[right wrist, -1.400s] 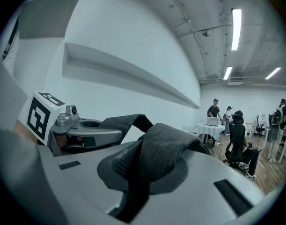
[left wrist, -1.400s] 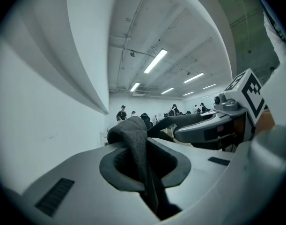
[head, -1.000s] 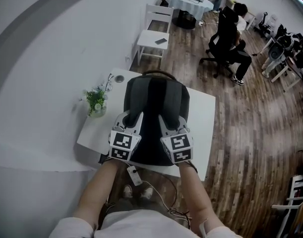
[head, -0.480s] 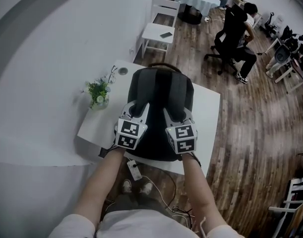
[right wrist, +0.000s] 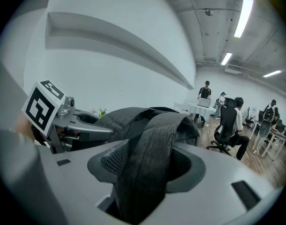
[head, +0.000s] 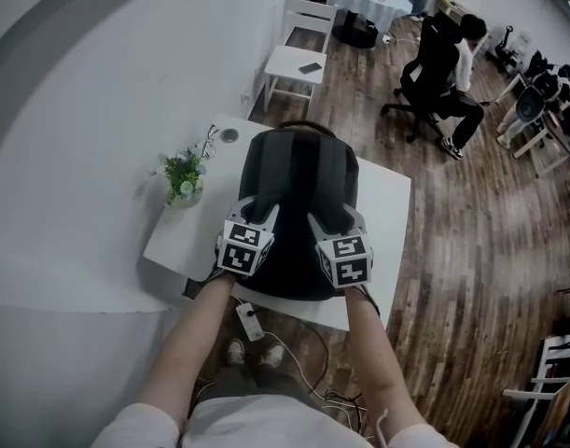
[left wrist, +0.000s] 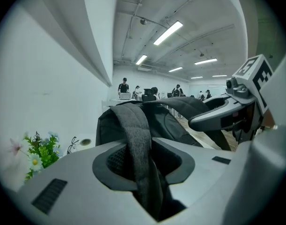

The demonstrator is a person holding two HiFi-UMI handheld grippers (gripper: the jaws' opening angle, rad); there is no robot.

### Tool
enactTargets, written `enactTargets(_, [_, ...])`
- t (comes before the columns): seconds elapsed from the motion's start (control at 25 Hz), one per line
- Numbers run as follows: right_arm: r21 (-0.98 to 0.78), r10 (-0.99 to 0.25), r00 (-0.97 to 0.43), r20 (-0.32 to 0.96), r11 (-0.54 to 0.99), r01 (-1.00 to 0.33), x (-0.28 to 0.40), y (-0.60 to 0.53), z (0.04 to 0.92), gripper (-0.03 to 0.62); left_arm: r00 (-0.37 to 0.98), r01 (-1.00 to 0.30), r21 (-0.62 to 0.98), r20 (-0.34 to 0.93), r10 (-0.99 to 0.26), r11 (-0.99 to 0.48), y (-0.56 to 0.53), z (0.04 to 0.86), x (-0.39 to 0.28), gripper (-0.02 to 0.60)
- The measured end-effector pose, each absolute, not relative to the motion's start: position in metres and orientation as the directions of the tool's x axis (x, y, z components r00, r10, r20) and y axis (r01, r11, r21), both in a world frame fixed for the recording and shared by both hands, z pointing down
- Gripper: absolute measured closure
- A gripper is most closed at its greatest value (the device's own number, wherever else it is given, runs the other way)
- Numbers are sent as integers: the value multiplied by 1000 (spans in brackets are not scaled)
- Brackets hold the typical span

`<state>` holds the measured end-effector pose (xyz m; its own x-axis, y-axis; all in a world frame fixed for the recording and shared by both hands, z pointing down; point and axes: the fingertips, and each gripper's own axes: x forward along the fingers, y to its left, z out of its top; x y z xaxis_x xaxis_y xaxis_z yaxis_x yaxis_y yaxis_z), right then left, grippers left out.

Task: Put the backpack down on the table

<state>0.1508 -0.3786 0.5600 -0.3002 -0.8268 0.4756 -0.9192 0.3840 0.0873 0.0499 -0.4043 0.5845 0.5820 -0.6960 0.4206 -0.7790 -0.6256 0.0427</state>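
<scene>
Backpack (head: pixel 298 203) lies on the white table (head: pixel 385 236), straps upward, near a small potted plant (head: pixel 184 177). One shoulder strap (left wrist: pixel 138 144) sits loosely between the left gripper's (head: pixel 256 213) opening jaws. The other strap (right wrist: pixel 150 163) sits likewise in the right gripper's (head: pixel 327 218) opening jaws.

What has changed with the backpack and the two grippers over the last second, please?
The left gripper and right gripper came down a little with the backpack, which now lies on the table. Their jaws are opening, a strap still between each pair. The plant stayed put.
</scene>
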Motion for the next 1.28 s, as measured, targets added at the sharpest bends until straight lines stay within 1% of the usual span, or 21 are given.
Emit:
enactTargets(0.12, [93, -827, -285, 484, 372, -924, 154, -375, 564, 358, 588, -772, 58, 443, -677, -633, -404, 590, 51, 432])
enactTargets(0.2, [90, -824, -280, 492, 368, -925, 154, -374, 571, 356, 586, -770, 63, 463, -665, -634, -406, 598, 52, 420])
enactTargets(0.36, [105, -833, -244, 496, 337, -936, 159, -376, 581, 353, 574, -773, 78, 507, -643, -629, -410, 617, 52, 370])
enactTargets(0.56, [122, -844, -229, 485, 325, -938, 159, -374, 582, 344, 552, -783, 68, 536, -639, -619, -407, 634, 48, 357])
enactTargets(0.68, [138, -861, -210, 463, 304, -943, 162, -372, 576, 344, 542, -791, 48, 515, -664, -609, -409, 630, 46, 345])
enactTargets(0.84, [129, -880, -196, 432, 276, -953, 169, -366, 564, 344, 544, -794, 43, 498, -676, -607, -409, 620, 43, 345])
enactTargets(1.28, [95, -862, -205, 463, 279, -956, 153, -340, 567, 345, 540, -801, 29, 465, -701, -598, -394, 591, 33, 345])
